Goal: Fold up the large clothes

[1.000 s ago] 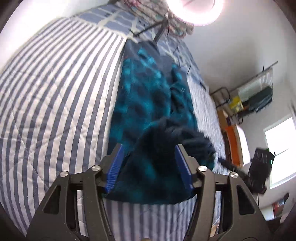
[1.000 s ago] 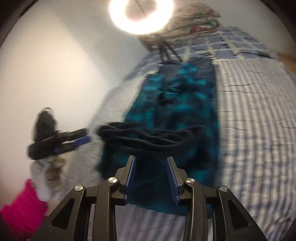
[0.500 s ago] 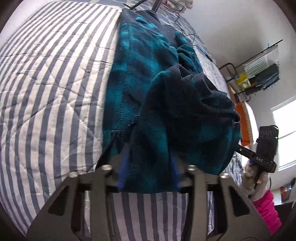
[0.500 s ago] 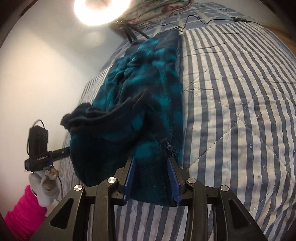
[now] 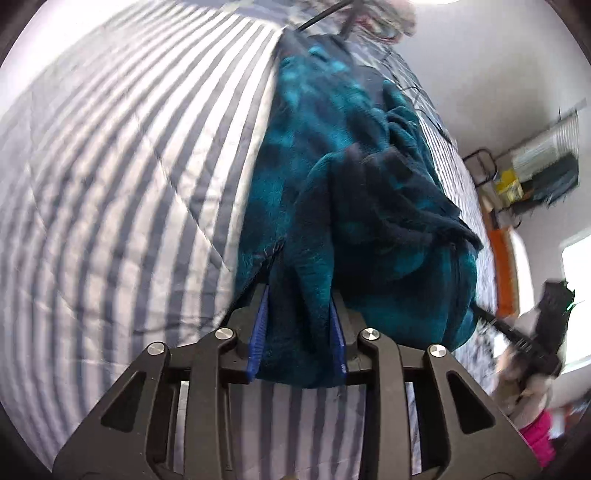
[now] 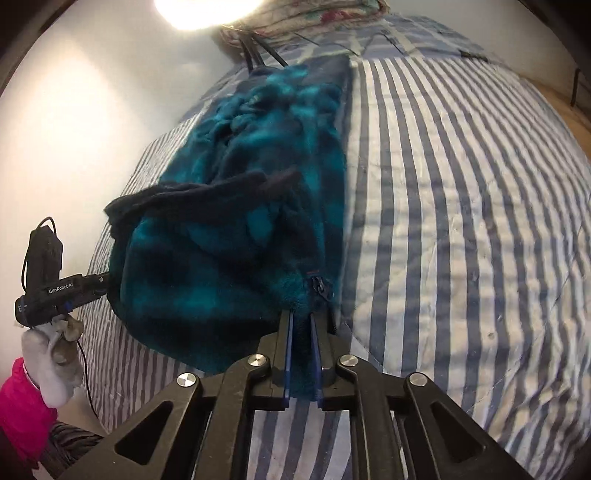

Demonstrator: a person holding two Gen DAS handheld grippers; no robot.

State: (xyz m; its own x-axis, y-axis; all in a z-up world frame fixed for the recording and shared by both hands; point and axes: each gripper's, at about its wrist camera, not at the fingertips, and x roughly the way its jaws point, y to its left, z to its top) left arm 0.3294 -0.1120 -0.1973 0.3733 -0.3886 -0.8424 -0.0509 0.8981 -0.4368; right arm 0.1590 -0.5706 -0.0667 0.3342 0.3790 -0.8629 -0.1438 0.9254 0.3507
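Since the earlier frames both grippers have come down toward the bed (image 6: pixel 461 206), and the near end of the teal fleece garment (image 6: pixel 236 236) has been carried up over the rest of itself; it now lies doubled in a thick hump. The left gripper (image 5: pixel 297 332) has narrowed its jaws and now clamps a fat wad of the fleece near one corner of that end. The right gripper (image 6: pixel 301 354) has just been closing too, its jaws now narrow and pinching the fleece just below the zipper pull (image 6: pixel 319 290).

The garment lies lengthwise down the striped bed, its far end reaching toward the folded quilt (image 6: pixel 317 18) at the head.

The risks, as I judge them: the fleece is bulky and slippery, so the right gripper's thin pinch beside the zipper could slide off during a lift. The left gripper seems to hold several layers, which could drag the under layer along and skew the fold. The dark ribbed hem (image 6: pixel 192 195) is rumpled across the hump and may stay bunched inside.

Black cables (image 6: pixel 258 51) trail near the garment's far end and could snag the fabric.
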